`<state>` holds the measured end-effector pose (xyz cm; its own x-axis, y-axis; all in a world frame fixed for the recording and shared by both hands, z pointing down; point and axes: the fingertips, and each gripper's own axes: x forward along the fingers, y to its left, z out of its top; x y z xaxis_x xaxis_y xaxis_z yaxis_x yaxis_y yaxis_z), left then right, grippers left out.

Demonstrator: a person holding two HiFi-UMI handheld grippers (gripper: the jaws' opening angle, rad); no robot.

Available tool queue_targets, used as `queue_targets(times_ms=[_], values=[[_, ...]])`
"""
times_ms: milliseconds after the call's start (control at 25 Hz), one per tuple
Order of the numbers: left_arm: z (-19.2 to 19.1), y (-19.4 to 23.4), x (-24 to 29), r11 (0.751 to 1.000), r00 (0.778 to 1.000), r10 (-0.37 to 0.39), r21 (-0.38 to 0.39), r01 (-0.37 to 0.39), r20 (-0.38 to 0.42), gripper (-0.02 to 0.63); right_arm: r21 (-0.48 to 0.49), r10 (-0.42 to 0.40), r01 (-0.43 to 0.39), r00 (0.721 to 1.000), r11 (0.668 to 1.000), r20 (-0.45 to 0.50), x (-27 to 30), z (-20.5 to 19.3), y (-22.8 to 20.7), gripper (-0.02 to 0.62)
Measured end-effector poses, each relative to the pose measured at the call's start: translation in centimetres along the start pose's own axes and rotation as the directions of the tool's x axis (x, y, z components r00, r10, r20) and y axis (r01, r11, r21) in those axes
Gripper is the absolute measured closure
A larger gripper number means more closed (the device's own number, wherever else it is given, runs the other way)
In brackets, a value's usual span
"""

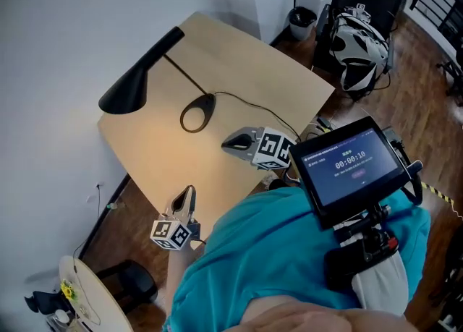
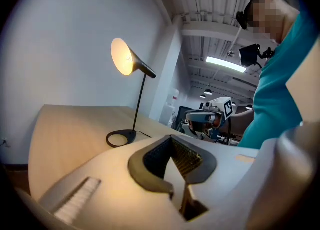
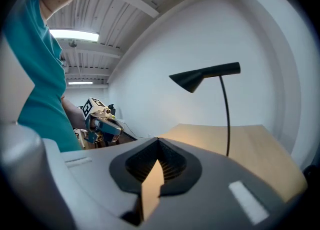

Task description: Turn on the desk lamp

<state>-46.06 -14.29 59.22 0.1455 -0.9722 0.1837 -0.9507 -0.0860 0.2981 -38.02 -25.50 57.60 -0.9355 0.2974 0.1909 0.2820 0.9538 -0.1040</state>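
Logged the desk lamp (image 1: 184,74) on the desk (image 1: 275,77), ring base (image 1: 197,113) flat on the wood, toward the wall side. Traced the thin stem up from the ring base, slanting away toward the wall and ending in the black shade (image 1: 137,83). Took that slant as the long axis. Followed the cord (image 1: 242,96) off the ring base toward the person's right.

Placed the right gripper (image 1: 228,143) just beside the ring base on its near-right side, tips aimed at it, not touching. Placed the left gripper (image 1: 189,192) well short of the ring base, close to the desk's near edge, tips aimed up the desk toward it. Judged the right clearly the nearer of the two.

Read both pairs of jaws as closed tip to tip, nothing gripped, only a sliver of desk showing through the notch behind the pads.

Left gripper view alone good for the underside of the shade: glowing bright. Head view: only a warm patch on the wood beside the ring base. Right gripper view: dark outside of the shade, no glow, ring base hidden behind the gripper body. Found no switch in any view. Judged the lamp lit, so probably no press left to make; otherwise a job for the right.
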Motion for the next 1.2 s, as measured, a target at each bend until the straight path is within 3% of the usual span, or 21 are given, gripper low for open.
queue_targets(times_ms=[160,280,520,920,1040,1200], values=[[-2.4,-4.8,-10.2,1.000,0.997,-0.007,-0.021,0.009,0.078,0.603,0.030,-0.008,0.008,1.000,1.000,-0.005,0.2,-2.3,11.9,0.594],[-3.4,-5.9,-14.6,0.999,0.993,0.005,-0.053,0.002,0.116,0.603,0.063,0.008,-0.007,1.000,0.998,-0.021,0.4,-1.7,16.6,0.594],[-8.7,-19.0,-24.8,0.996,0.982,-0.001,-0.083,0.017,0.190,0.603,0.002,-0.087,0.087,0.996,0.996,0.034,-11.5,-0.1,30.1,0.594],[-9.4,-20.5,-21.9,0.991,0.977,-0.081,-0.086,0.099,0.195,0.603,-0.014,-0.175,0.175,0.984,0.984,0.027,-15.1,-1.4,28.1,0.594],[-10.7,-27.4,-20.3,0.993,0.973,-0.075,-0.074,0.093,0.219,0.603,-0.030,-0.156,0.157,0.987,0.987,0.031,-21.8,-2.6,29.5,0.594],[-14.6,-40.9,-15.1,0.994,0.965,-0.073,-0.065,0.092,0.253,0.603,-0.065,-0.117,0.120,0.992,0.991,0.047,-35.7,-6.1,31.1,0.594]])
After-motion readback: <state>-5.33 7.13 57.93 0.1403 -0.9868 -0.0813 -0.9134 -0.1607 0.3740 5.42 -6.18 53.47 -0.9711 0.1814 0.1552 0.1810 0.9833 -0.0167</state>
